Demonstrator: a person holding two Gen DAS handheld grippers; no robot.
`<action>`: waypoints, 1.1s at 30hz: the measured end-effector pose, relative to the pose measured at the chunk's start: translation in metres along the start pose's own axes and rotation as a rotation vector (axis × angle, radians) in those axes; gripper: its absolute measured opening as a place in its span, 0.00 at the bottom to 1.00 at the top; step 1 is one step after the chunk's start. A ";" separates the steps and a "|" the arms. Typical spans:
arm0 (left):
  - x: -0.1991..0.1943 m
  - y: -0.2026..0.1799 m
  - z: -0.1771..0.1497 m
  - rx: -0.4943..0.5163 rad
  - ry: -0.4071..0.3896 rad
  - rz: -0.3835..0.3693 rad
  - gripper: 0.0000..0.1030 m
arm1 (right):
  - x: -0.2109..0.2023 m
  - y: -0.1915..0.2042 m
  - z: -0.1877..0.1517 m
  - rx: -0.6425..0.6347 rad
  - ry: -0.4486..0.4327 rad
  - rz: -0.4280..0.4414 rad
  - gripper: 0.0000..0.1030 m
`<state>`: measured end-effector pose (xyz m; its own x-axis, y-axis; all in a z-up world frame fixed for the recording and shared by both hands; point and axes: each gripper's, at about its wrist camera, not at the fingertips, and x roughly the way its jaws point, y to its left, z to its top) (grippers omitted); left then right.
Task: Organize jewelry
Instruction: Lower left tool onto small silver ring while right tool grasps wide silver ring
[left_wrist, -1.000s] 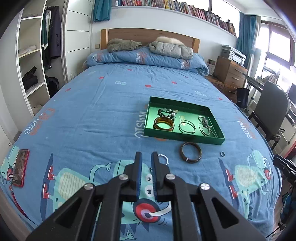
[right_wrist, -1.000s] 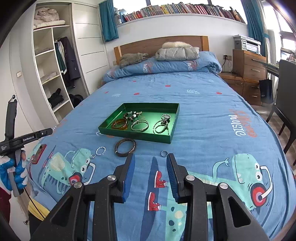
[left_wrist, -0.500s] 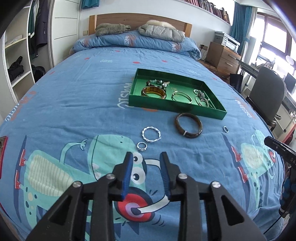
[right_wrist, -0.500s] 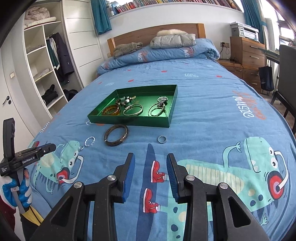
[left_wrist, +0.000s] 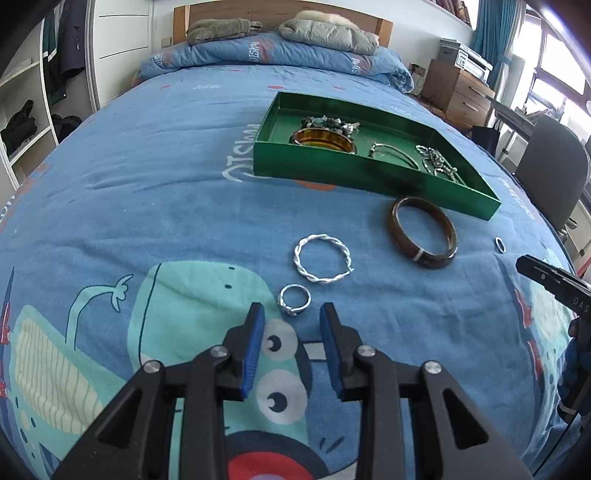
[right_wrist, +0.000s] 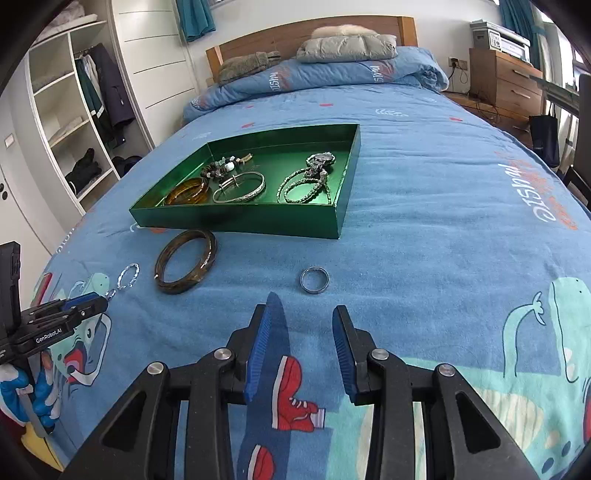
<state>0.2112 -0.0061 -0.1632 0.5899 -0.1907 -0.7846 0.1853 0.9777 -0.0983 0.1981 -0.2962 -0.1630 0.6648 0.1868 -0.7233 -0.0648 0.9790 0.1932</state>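
Note:
On the blue bedspread lie a small silver ring (left_wrist: 294, 299), a twisted silver bangle (left_wrist: 321, 258), a dark brown bangle (left_wrist: 422, 231) and a plain band ring (right_wrist: 314, 280). Behind them stands a green tray (left_wrist: 373, 176) with several bracelets and a watch inside. My left gripper (left_wrist: 292, 314) is open just short of the small silver ring, nothing between its blue pads. In the right wrist view, my right gripper (right_wrist: 306, 314) is open a little before the band ring, also holding nothing. The brown bangle (right_wrist: 185, 266) lies to its left.
A person's gloved hand (right_wrist: 22, 391) holds the left gripper at the bed's left edge. Pillows and folded jackets (right_wrist: 347, 46) lie at the headboard. A wardrobe (right_wrist: 77, 110) stands on the left; a wooden dresser (right_wrist: 506, 81) and a chair (left_wrist: 554, 170) stand on the right.
Both grippers have come down and closer to the bedspread, toward the loose jewelry. The left gripper's fingers have parted from nearly shut to open. The right gripper's gap is unchanged.

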 end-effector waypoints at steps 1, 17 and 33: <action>0.003 0.000 0.001 0.006 0.002 0.003 0.29 | 0.005 0.000 0.001 -0.006 0.004 -0.004 0.34; 0.008 -0.008 -0.003 0.067 -0.035 0.015 0.17 | 0.036 -0.003 0.013 -0.018 -0.013 -0.018 0.20; -0.051 -0.023 0.019 0.053 -0.133 -0.073 0.17 | -0.034 0.014 0.020 -0.033 -0.099 0.006 0.19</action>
<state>0.1919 -0.0207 -0.1096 0.6717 -0.2747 -0.6880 0.2708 0.9555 -0.1171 0.1899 -0.2905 -0.1227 0.7347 0.1854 -0.6525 -0.0923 0.9803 0.1747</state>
